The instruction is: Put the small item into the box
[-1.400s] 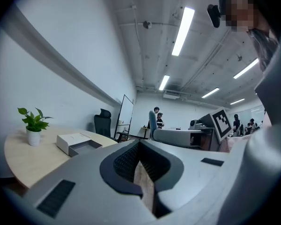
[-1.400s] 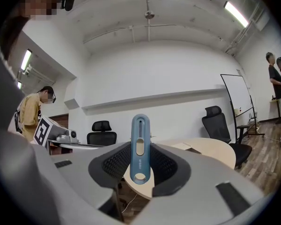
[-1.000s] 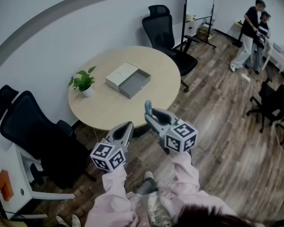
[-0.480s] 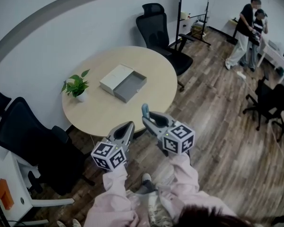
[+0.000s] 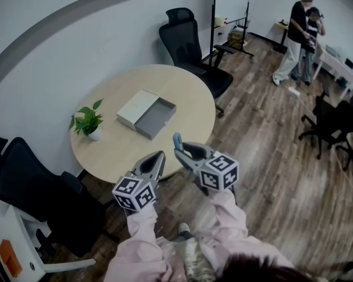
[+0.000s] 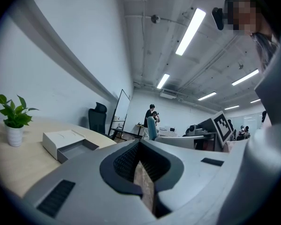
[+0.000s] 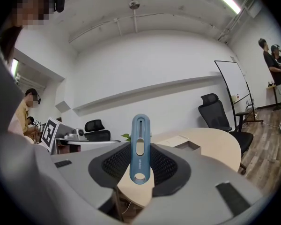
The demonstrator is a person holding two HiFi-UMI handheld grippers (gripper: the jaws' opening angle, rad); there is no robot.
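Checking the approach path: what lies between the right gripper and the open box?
In the head view, only bare table lies between the right gripper, shut on the blue item, and the box; the plant stands off to the side.

Slim blue plastic item (image 7: 140,146); white cardboard box (image 5: 134,106), grey tray (image 5: 156,117); beige round table (image 5: 188,93), green potted plant (image 5: 86,121) at 9 o'clock; brown plank floor (image 5: 270,157).

In the head view the right gripper (image 5: 181,153) hides most of the item (image 5: 177,140) from us. The left chair (image 5: 29,184) is cut by the edge. We cannot tell details of the far people (image 5: 300,34).
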